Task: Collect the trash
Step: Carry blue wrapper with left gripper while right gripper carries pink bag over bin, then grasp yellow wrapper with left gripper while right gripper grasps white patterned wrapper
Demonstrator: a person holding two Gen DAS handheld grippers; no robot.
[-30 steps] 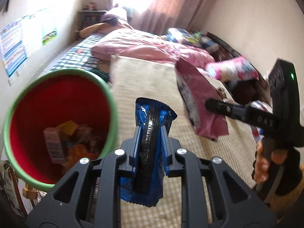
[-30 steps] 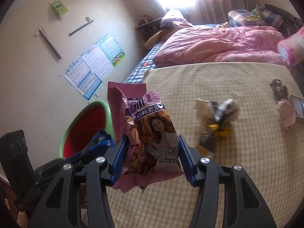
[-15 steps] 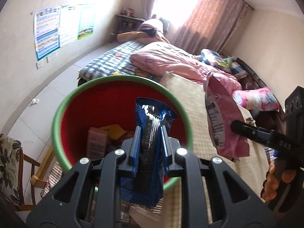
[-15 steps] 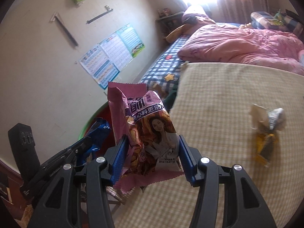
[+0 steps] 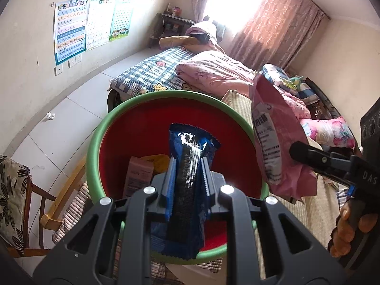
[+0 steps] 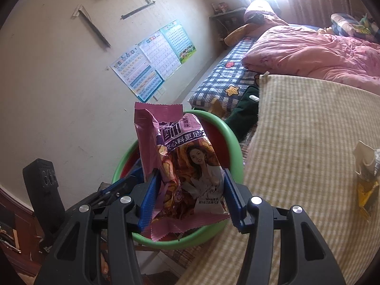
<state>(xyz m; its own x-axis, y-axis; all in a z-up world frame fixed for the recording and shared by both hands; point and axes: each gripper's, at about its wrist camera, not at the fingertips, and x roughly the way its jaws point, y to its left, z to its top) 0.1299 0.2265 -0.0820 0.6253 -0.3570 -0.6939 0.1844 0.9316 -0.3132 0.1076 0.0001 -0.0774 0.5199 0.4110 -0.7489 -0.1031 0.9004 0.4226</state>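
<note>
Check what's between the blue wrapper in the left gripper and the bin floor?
Only open air: in the left wrist view, blue wrapper hangs over the bin, with a pink carton lying inside.

Checked mat (image 6: 308,142) carries crumpled wrappers (image 6: 367,180), perhaps two.

Both wrist views look forward along their fingers, down and close over the green-rimmed red bin (image 5: 95,147) (image 6: 234,142); each apparently glimpses the other handle.

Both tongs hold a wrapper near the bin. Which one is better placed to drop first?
Left. Its tongs hold the blue wrapper directly over the bin; the right tongs' pink wrapper appears nearer the rim.
</note>
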